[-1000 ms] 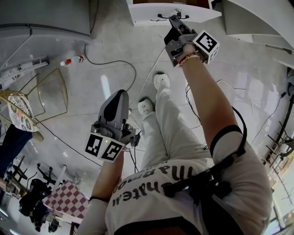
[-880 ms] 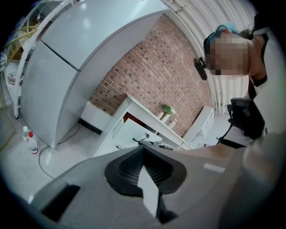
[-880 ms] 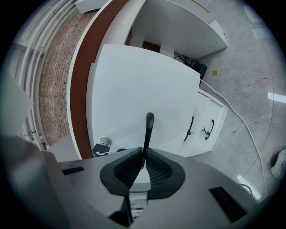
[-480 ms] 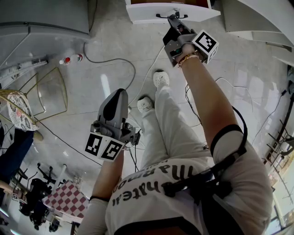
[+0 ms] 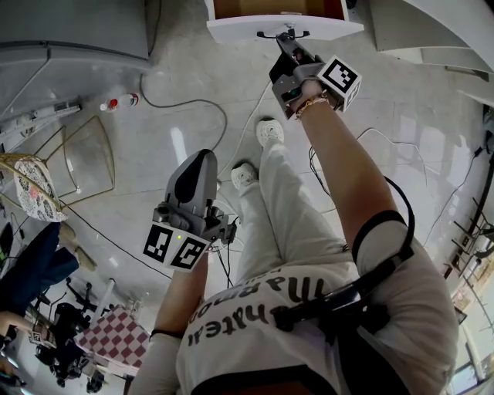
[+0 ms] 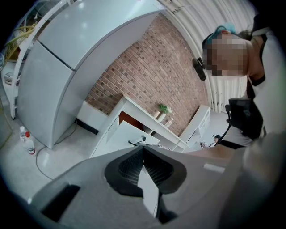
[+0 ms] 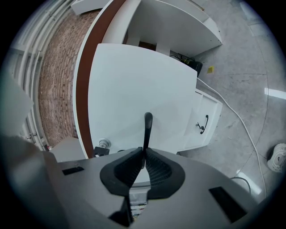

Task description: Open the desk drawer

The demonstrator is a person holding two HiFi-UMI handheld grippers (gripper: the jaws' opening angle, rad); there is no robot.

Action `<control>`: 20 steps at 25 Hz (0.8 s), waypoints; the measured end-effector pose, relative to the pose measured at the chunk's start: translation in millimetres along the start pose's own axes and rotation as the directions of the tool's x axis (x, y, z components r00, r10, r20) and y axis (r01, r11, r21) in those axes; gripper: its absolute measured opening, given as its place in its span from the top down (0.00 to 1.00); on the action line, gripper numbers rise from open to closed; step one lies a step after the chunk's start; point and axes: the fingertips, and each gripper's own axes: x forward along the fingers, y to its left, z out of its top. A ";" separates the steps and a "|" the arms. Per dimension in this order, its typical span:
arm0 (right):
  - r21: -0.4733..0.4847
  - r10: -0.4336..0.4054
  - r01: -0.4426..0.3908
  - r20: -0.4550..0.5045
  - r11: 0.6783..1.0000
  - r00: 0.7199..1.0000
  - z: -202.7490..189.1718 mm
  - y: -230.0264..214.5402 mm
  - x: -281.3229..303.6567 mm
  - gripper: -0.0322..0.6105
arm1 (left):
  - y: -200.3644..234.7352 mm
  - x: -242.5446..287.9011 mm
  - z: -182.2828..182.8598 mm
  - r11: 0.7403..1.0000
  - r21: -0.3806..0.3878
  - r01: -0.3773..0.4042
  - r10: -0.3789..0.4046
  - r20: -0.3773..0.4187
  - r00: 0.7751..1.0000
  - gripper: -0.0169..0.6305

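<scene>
The white desk drawer [image 5: 282, 25] stands partly pulled out at the top of the head view, its brown inside [image 5: 266, 7] showing. My right gripper [image 5: 285, 38] is shut on the drawer's black bar handle [image 7: 147, 127]; in the right gripper view the pads [image 7: 154, 165] press on the bar from both sides in front of the white drawer front [image 7: 134, 85]. My left gripper [image 5: 202, 157] hangs lower and to the left, over the floor and away from the desk. Its jaws [image 6: 143, 152] are shut with nothing between them.
A lower white cabinet door with a black handle [image 7: 204, 124] is to the right of the drawer. Cables [image 5: 202, 106], two bottles [image 5: 120, 102], a gold-framed chair [image 5: 77, 158] and the person's shoes [image 5: 270, 135] are on the floor. A large fridge [image 6: 67, 67] stands at the left.
The right gripper has drawn the handle slightly toward the person, and more of the drawer's brown inside shows. The left gripper has stayed put.
</scene>
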 end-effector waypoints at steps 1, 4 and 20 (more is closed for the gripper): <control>0.001 0.002 -0.002 -0.001 1.000 1.000 -0.7 -1.0 -1.6 0.90 | -0.3 0.0 -0.4 1.000 0.001 0.002 -0.002 -0.001 1.000 0.95; -0.002 0.000 0.000 -0.011 1.000 1.000 -2.3 -5.9 -6.4 0.90 | 0.1 0.1 -4.0 1.000 -0.001 0.001 -0.001 -0.005 1.000 0.95; -0.005 -0.027 0.027 -0.022 1.000 0.999 -13.8 -22.2 -21.3 0.90 | 7.9 1.3 -3.5 1.000 -0.003 0.004 -0.004 -0.011 1.000 0.95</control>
